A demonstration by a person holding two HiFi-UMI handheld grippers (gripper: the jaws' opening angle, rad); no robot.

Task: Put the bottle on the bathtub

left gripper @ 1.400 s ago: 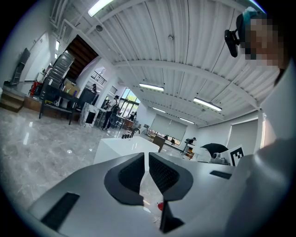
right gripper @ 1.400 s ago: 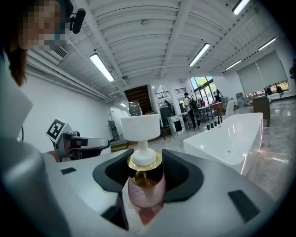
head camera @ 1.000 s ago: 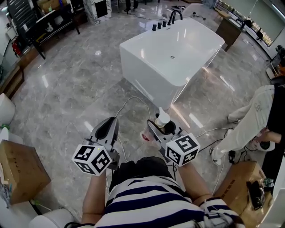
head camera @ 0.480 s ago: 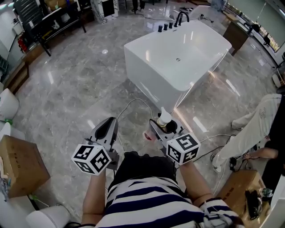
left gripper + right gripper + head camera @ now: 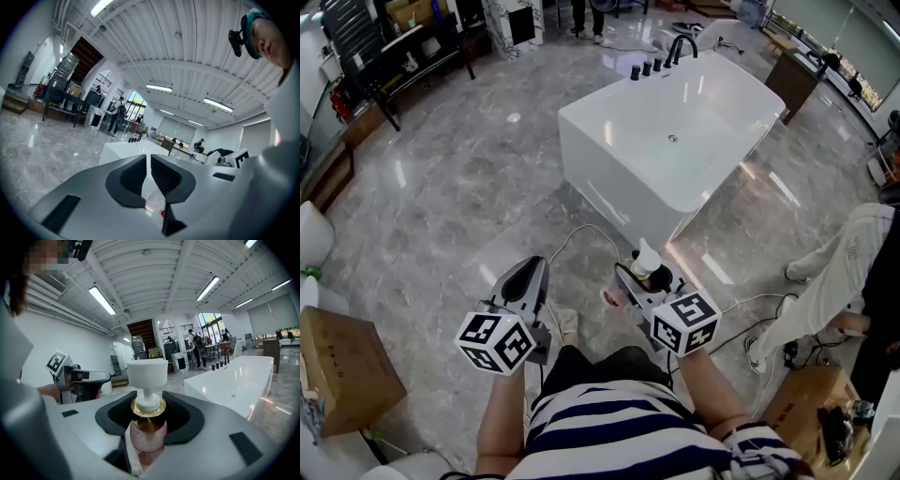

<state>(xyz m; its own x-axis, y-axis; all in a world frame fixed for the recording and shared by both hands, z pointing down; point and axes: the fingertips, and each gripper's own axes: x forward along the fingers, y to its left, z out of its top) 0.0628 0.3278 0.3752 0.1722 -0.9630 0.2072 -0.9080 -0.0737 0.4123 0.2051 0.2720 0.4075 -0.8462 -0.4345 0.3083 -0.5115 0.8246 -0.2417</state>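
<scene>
The white bathtub [image 5: 609, 173] stands on the grey marble floor ahead of me, a black faucet [image 5: 675, 45] at its far end. My right gripper [image 5: 643, 277] is shut on a pink bottle [image 5: 645, 255] with a gold collar and a white pump cap, held upright a short way before the tub's near corner. In the right gripper view the bottle [image 5: 148, 401] sits between the black pads of the gripper [image 5: 149, 414], with the bathtub [image 5: 234, 385] beyond on the right. My left gripper [image 5: 528, 277] is shut and holds nothing. The left gripper view shows that gripper [image 5: 149, 174] pointing at the bathtub [image 5: 125, 149].
A person [image 5: 834, 267] stands right of the tub. Cardboard boxes sit at the left [image 5: 342, 361] and lower right [image 5: 806, 386]. A white cable [image 5: 581, 228] loops over the floor in front of the tub. A black shelf [image 5: 389, 52] lines the far left.
Both grippers have moved a little forward toward the bathtub, which now lies nearer in the head view. The bottle stays in the right gripper's hold.
</scene>
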